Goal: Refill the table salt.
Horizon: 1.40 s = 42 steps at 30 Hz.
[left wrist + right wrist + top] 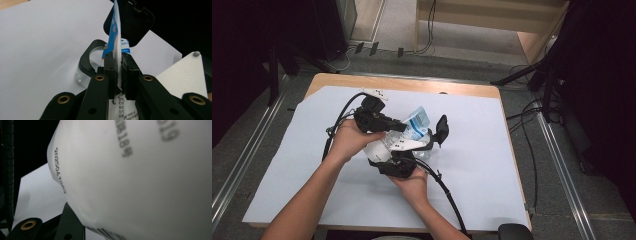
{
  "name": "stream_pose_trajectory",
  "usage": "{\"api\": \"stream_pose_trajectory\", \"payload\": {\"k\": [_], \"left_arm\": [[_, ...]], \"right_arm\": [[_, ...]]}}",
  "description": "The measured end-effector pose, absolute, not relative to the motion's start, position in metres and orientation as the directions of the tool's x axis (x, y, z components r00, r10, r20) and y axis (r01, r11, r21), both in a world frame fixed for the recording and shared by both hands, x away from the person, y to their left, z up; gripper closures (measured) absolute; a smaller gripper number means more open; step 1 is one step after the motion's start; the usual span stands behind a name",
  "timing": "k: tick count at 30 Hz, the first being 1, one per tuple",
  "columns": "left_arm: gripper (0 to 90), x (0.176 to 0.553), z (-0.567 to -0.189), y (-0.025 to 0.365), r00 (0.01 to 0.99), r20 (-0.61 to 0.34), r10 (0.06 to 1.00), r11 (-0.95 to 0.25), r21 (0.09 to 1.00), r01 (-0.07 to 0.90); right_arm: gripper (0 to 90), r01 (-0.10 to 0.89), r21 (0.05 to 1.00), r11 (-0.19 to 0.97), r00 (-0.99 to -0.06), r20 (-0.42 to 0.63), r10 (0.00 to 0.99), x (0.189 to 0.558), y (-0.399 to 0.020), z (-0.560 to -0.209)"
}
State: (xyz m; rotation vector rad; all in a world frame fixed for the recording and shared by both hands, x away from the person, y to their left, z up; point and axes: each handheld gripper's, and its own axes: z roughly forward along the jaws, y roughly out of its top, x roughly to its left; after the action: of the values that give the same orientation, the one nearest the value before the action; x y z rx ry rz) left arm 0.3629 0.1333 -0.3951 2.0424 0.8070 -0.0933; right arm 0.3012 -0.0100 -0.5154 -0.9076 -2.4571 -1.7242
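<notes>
A pale blue paper sheet (pixel 472 165) covers the wooden table, dark floor around it. Above its middle we hold a soft white plastic pouch with blue print (pixel 416 125) between both tools. Our left gripper (pixel 119 65) pinches the pouch's flat edge, jaws nearly shut on it. Our right gripper (pixel 432 142) stands partly open around the bulging body pressed against its camera; we cannot tell whether it presses. We judge a steady pull apart works best. A clear plastic cup (pixel 86 72) beyond the left jaws, and trailing black cables (pixel 447 192), could snag.
</notes>
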Motion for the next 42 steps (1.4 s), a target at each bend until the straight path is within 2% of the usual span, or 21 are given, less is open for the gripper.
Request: {"api": "stream_pose_trajectory", "payload": {"k": [16, 23, 42], "left_arm": [[82.3, 0.358, -0.392, 0.144, 0.786, -0.356, 0.506, -0.384, 0.723, 0.575], [85.9, 0.359, -0.395, 0.139, 0.786, -0.343, 0.514, -0.4, 0.715, 0.574], [86.2, 0.367, -0.398, 0.133, 0.773, -0.364, 0.519, -0.387, 0.707, 0.592]], "right_arm": [[61.2, 0.452, 0.865, 0.22, -0.836, 0.325, 0.442, 0.3, -0.011, -0.513], [61.1, 0.462, 0.86, 0.216, -0.836, 0.342, 0.428, 0.3, -0.01, -0.513], [60.5, 0.512, 0.837, 0.192, -0.815, 0.403, 0.416, 0.305, -0.009, -0.51]]}}
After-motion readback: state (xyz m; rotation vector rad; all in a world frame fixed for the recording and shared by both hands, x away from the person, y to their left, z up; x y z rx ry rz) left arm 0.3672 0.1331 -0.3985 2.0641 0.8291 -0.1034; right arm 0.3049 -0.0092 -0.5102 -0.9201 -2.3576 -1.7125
